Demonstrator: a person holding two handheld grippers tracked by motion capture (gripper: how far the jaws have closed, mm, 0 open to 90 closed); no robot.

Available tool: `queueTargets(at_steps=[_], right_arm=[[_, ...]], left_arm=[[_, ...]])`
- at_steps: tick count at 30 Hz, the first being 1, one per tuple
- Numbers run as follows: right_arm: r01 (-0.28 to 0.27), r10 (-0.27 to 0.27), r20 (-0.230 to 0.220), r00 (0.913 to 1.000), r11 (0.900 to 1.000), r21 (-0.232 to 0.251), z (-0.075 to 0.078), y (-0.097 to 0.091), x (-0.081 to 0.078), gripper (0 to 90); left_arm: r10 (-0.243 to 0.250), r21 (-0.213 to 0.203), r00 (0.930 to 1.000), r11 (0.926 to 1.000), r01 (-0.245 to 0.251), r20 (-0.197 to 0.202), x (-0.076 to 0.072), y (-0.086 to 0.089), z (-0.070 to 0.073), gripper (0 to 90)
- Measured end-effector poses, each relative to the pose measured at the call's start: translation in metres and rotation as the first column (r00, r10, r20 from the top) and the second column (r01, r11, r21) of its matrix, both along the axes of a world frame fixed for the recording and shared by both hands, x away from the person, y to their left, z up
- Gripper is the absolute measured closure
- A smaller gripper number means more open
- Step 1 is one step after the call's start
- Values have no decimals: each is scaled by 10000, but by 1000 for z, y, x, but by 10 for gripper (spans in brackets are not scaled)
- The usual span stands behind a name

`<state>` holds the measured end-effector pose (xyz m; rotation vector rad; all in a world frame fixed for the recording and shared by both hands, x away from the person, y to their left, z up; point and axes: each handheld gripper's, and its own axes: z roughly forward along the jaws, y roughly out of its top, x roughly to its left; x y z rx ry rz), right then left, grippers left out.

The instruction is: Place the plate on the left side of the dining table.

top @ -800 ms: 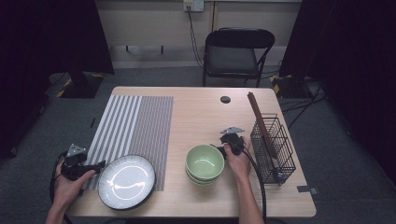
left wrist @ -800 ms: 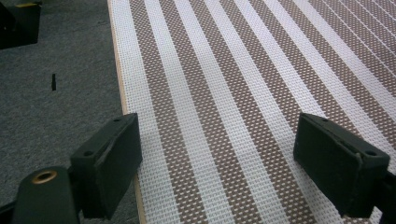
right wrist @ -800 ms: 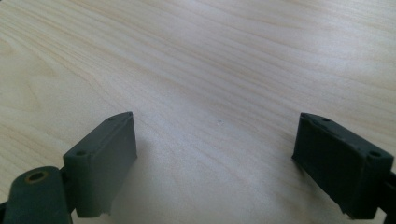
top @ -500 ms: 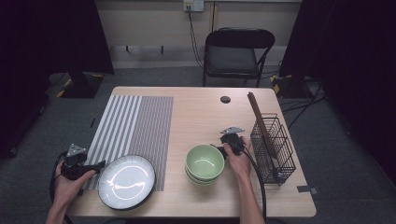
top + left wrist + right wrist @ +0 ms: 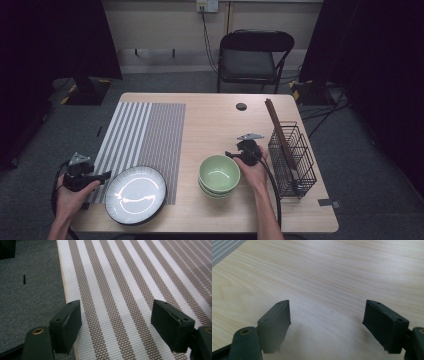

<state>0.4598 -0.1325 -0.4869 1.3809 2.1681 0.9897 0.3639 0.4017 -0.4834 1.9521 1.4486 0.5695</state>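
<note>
At the near edge of the tabletop (image 5: 210, 120), the left tongs (image 5: 102, 176) are resting in a person's hand just beside the rim of a black-rimmed white plate (image 5: 135, 194), jaws standing spread with nothing between them. In the left gripper view they are pointing over the striped placemat (image 5: 140, 285). Right of the plate, a stack of green bowls (image 5: 219, 175) is sitting on bare wood. The right tongs (image 5: 231, 155) are hovering just beside the bowls' far rim, jaws likewise spread and holding nothing. Farther right, a black wire basket (image 5: 295, 160) is holding brown chopsticks (image 5: 277, 127).
</note>
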Motion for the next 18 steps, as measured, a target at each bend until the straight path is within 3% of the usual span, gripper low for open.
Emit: queueTargets(at_steps=[4, 8, 13, 18], right_arm=[[-81, 81, -20, 10000, 9999, -152, 7, 2, 0, 189], [-68, 67, 67, 10000, 9998, 166, 20, 1, 2, 205], [-268, 260, 215, 9994, 9990, 347, 34, 5, 2, 205], [-622, 562, 795, 9952, 9952, 751, 59, 16, -4, 224]], left_arm=[[-149, -109, 9989, 9998, 154, 436, -4, -2, 12, 244], [-268, -264, 9969, 9992, 288, 734, -7, -5, 24, 250], [-538, -327, 9952, 9979, 566, 817, -9, -10, 33, 256], [-761, -447, 9917, 9957, 811, 1040, -13, -15, 42, 269]])
